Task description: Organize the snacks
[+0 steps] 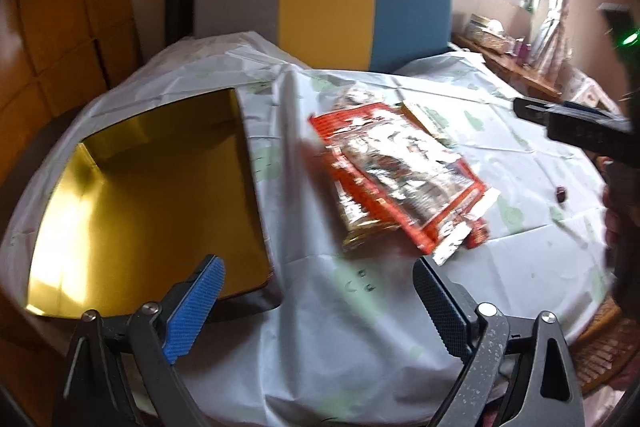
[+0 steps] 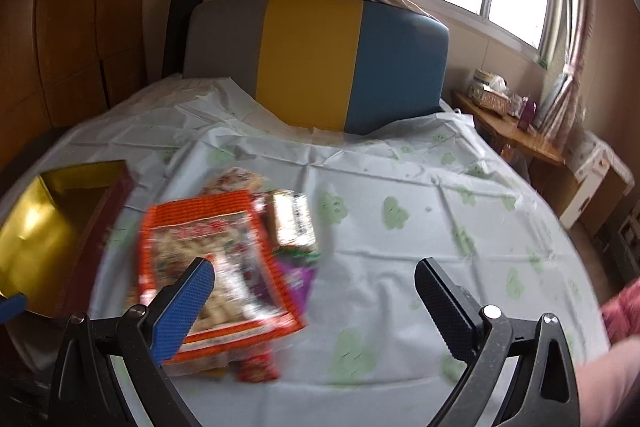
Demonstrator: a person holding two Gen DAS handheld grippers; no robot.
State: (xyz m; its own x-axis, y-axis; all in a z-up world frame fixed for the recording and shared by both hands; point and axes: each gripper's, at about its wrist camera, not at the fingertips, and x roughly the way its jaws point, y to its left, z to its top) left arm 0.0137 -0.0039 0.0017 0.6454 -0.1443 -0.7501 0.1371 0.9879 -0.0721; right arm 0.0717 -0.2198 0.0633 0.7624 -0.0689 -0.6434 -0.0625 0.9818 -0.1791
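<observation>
The surface (image 1: pixel 360 327), under a white cloth with green prints, fills the middle of both views. At the left of each frame sits the box (image 1: pixel 152 211), gold inside, lid off and nothing in it. Right of it, centre frame, the snacks lie in a loose overlapping heap: the big orange bag (image 1: pixel 400 179) on top, a tan pack (image 2: pixel 292 219) at its upper right, a purple packet (image 2: pixel 296 279) and a small red one (image 2: pixel 258 367) peeking from under its lower edge.

The left tongs (image 1: pixel 320 291) hover spread, nothing between the fingers, aimed at the gap between box and heap. The right tongs (image 2: pixel 316 291) are likewise spread and hold nothing; their blue finger (image 2: pixel 188 303) overlaps the orange bag in the picture, but contact cannot be told through the blur.

Judged from this, the step is the first pick. It would go best to take the orange bag first, since it covers the rest: close on a flat sealed edge, not the puffed middle, lift clear of the packets beneath, then lay it flat along the box floor so smaller packs fit beside it.
</observation>
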